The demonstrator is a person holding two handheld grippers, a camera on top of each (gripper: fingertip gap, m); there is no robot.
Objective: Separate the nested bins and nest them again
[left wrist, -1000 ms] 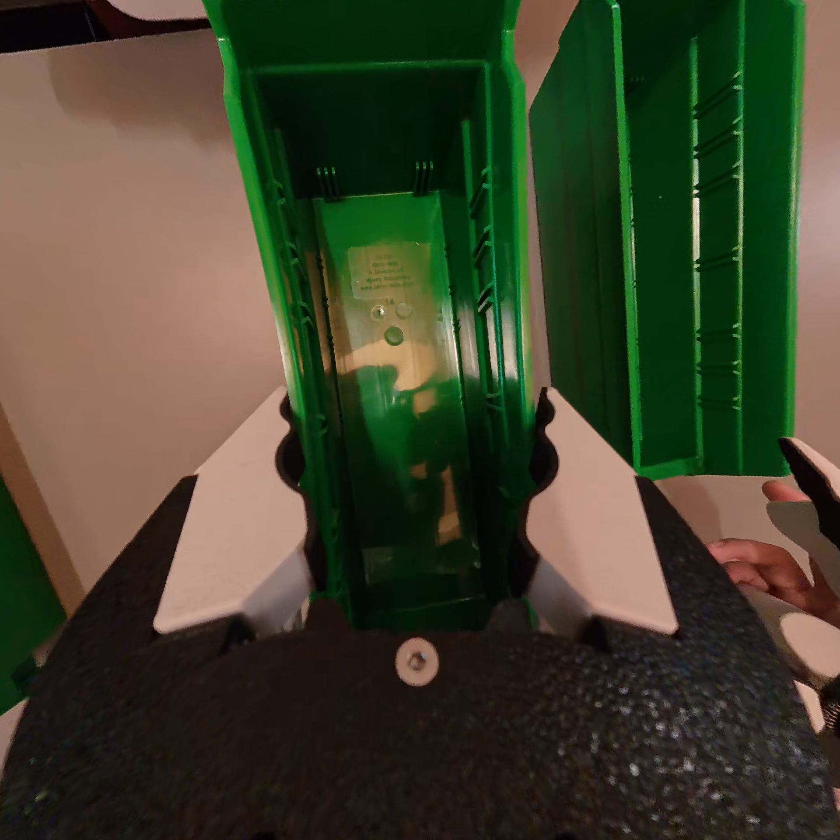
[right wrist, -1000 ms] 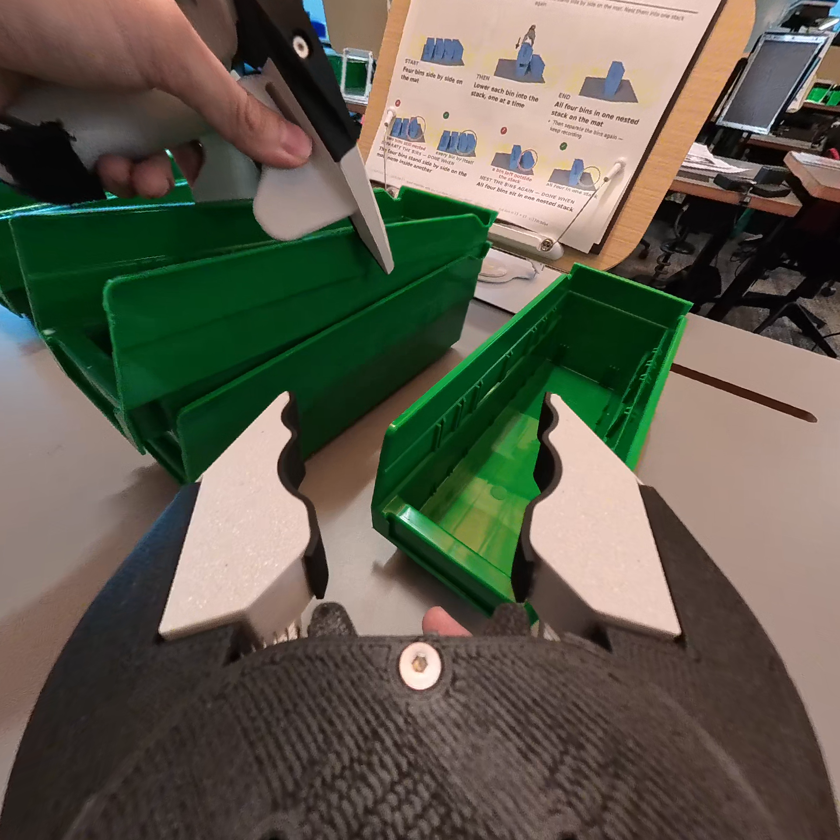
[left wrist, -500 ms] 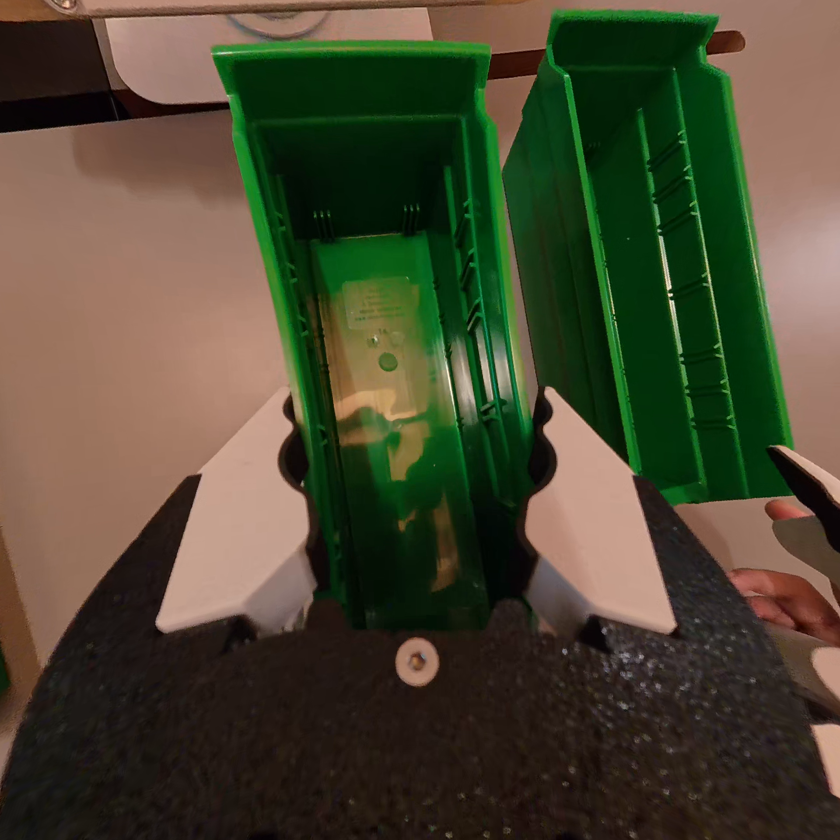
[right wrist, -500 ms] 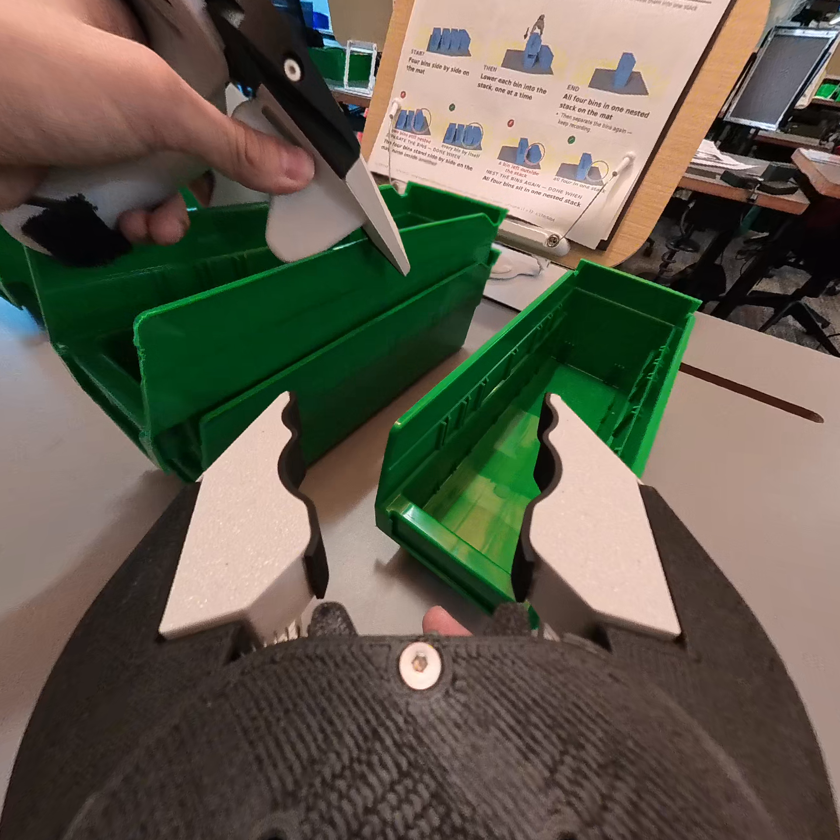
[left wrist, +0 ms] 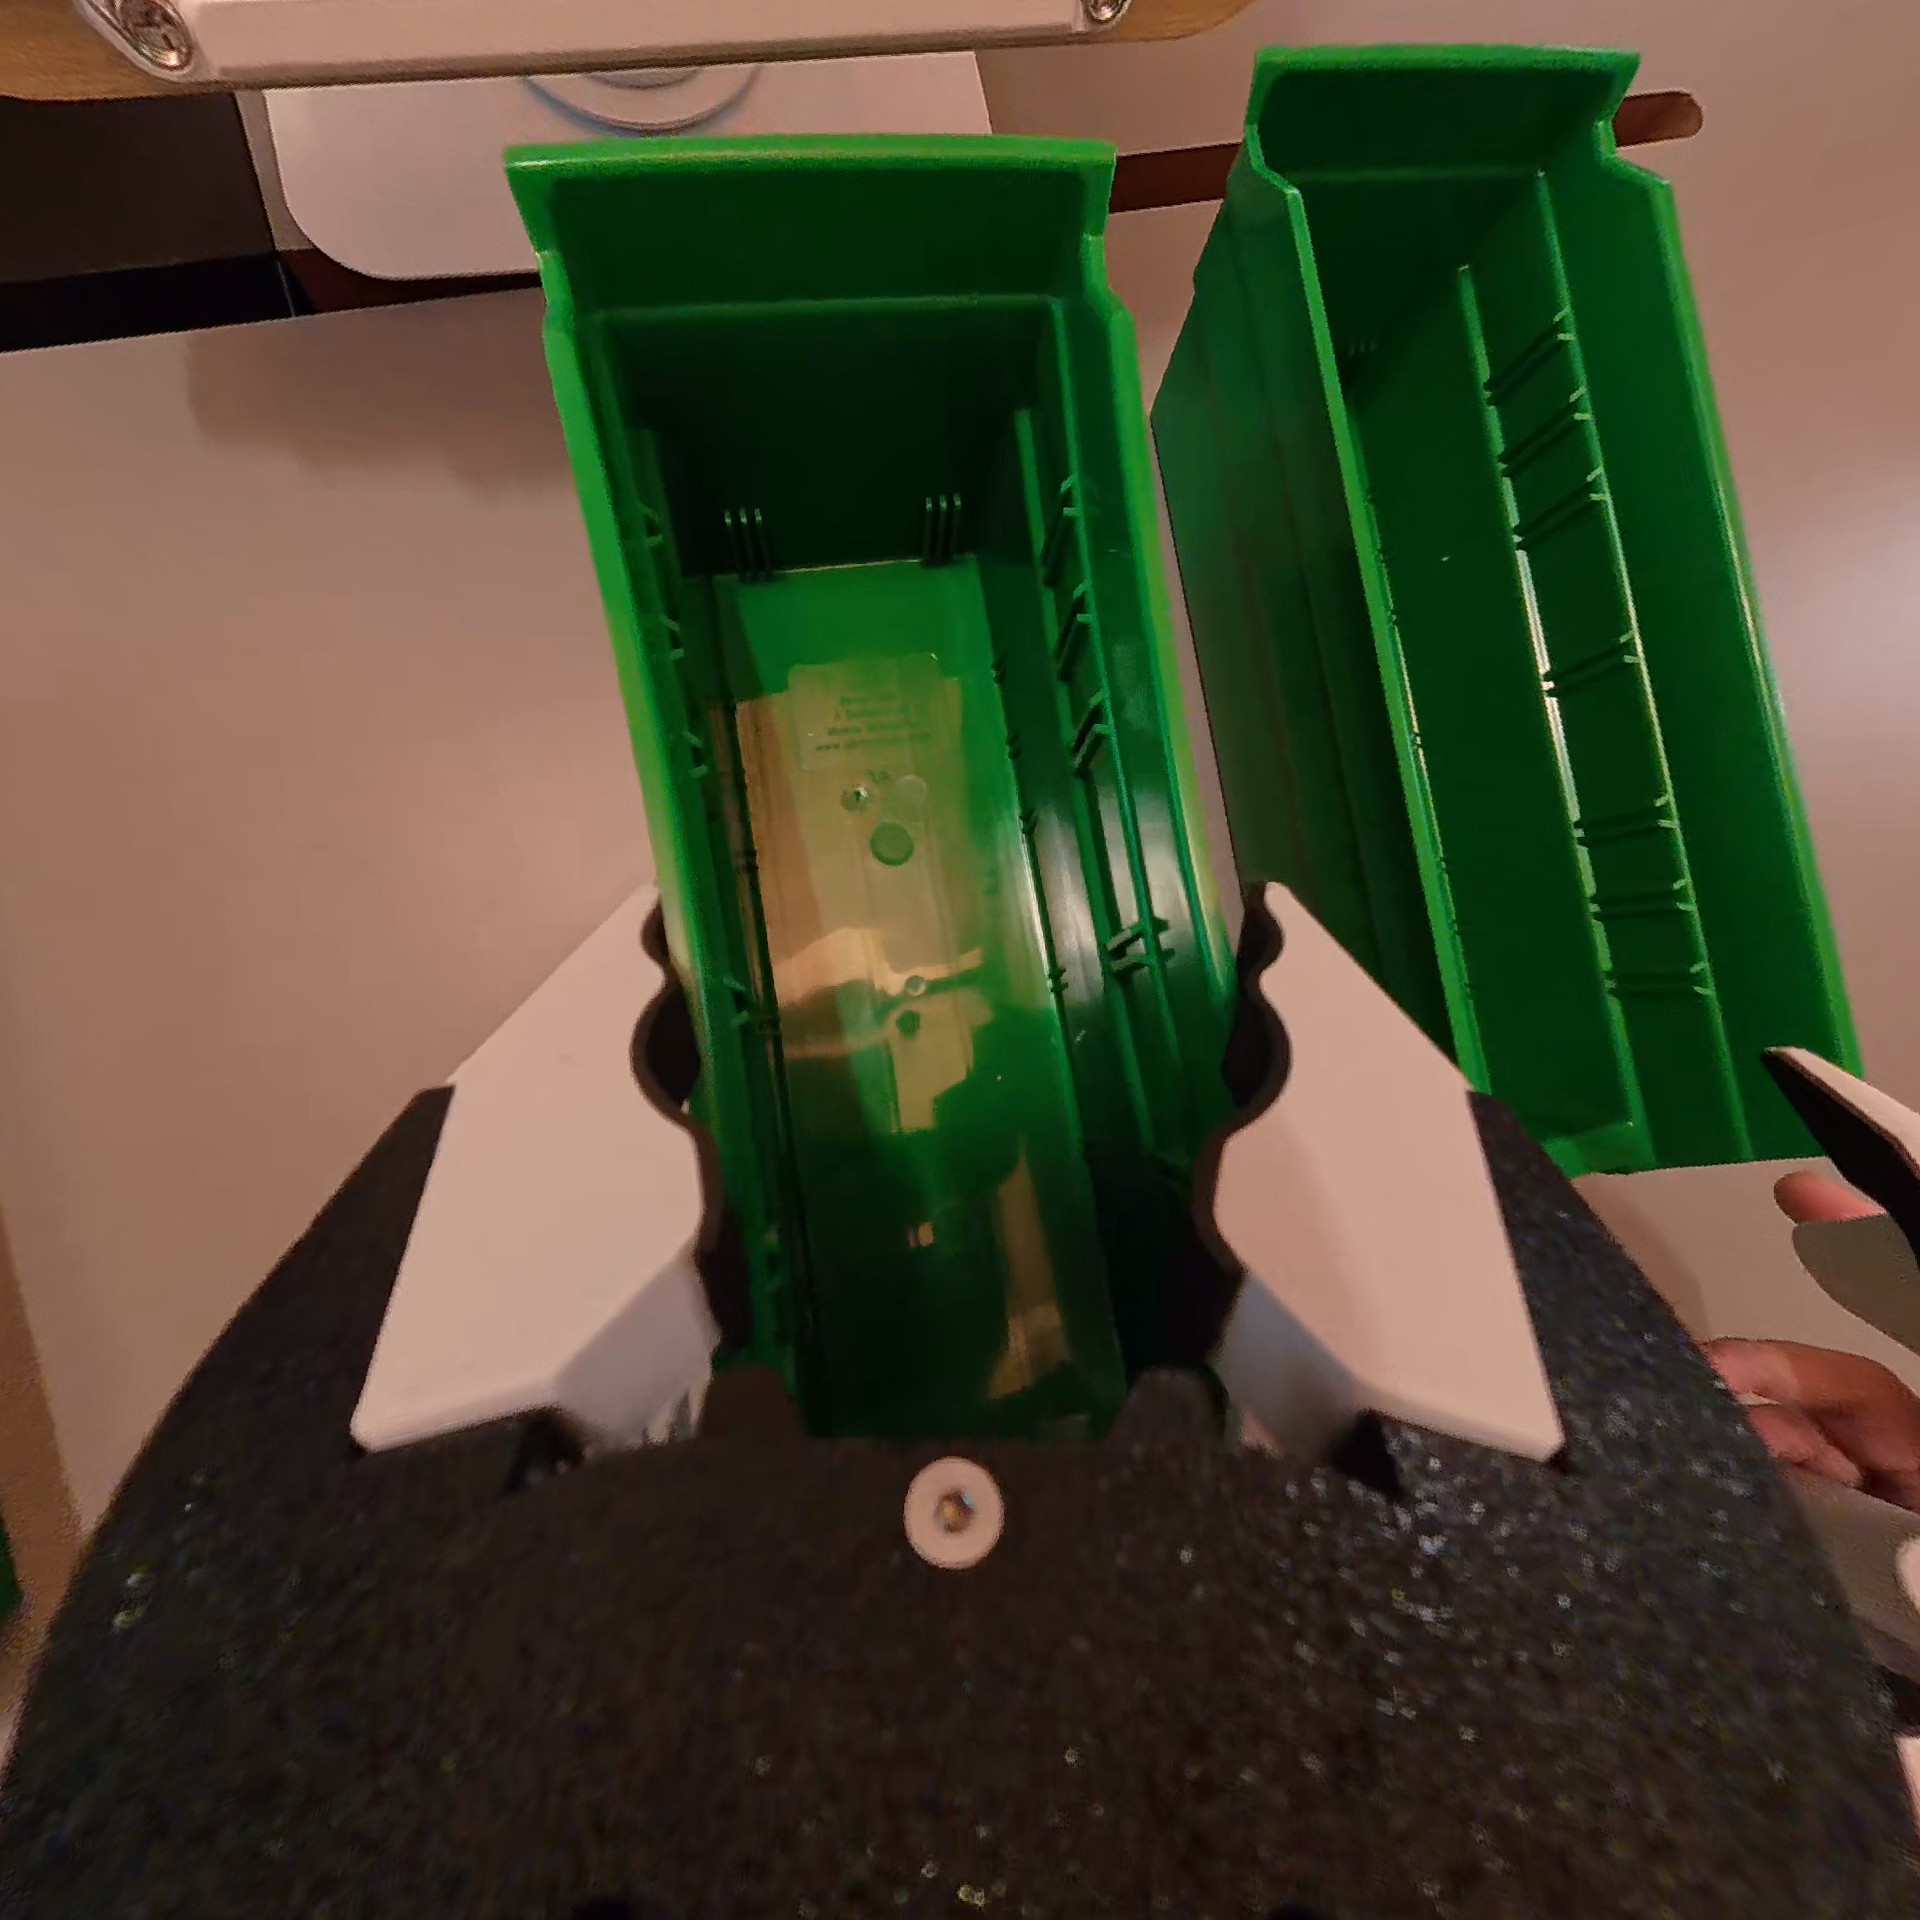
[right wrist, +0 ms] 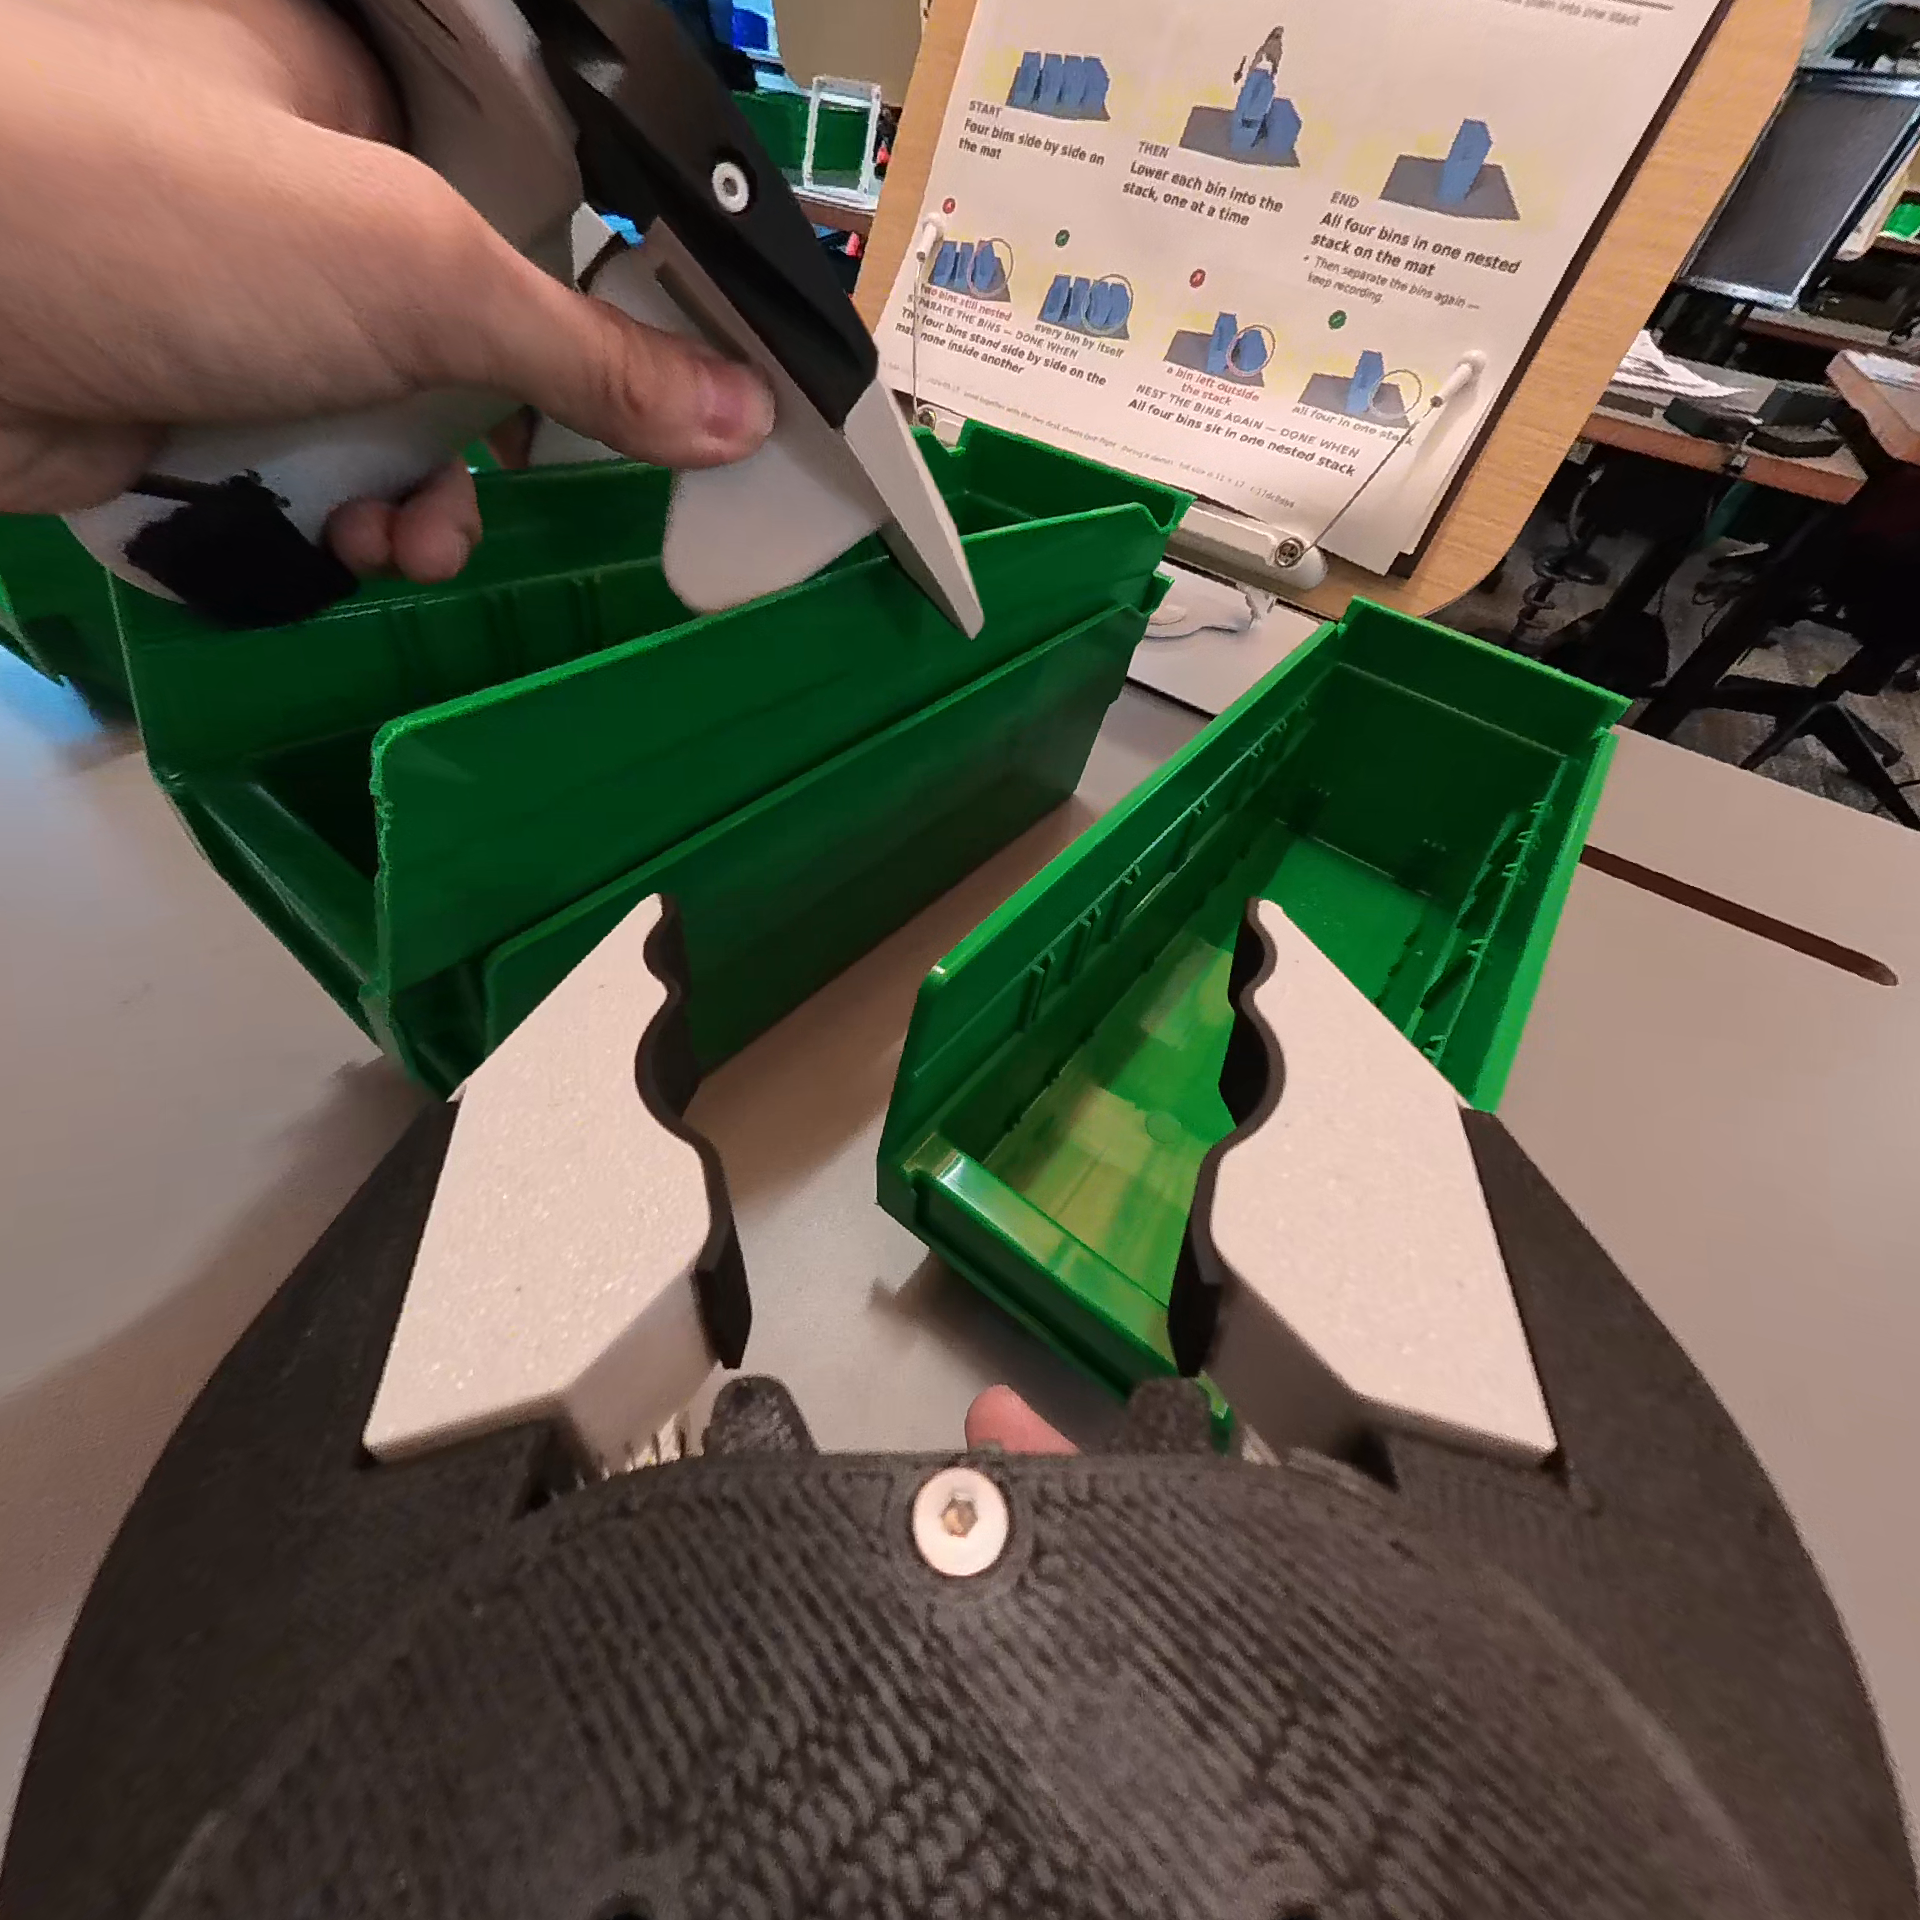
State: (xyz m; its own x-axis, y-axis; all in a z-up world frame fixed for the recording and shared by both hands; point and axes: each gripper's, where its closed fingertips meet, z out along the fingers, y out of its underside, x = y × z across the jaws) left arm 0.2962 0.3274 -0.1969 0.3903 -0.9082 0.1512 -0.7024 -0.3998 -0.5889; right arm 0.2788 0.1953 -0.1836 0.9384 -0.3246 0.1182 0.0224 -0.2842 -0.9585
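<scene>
Grey table [right wrist: 1714,1143] surface carries all the green bins, with an instruction sheet [right wrist: 1226,229] propped on a wooden board behind them and office desks beyond. By the left gripper [left wrist: 951,1091] the near end of the upper nested bin [left wrist: 883,727] is clamped, its fingers pressed against both outer side walls, and this bin is seated partly raised inside the lower bin [right wrist: 831,904]. A separate single bin [right wrist: 1299,956] is placed just to the right, apart from the stack, while the right gripper [right wrist: 956,1122] is held spread wide with nothing gripped, one finger [right wrist: 1351,1195] being positioned over the single bin's near end.
</scene>
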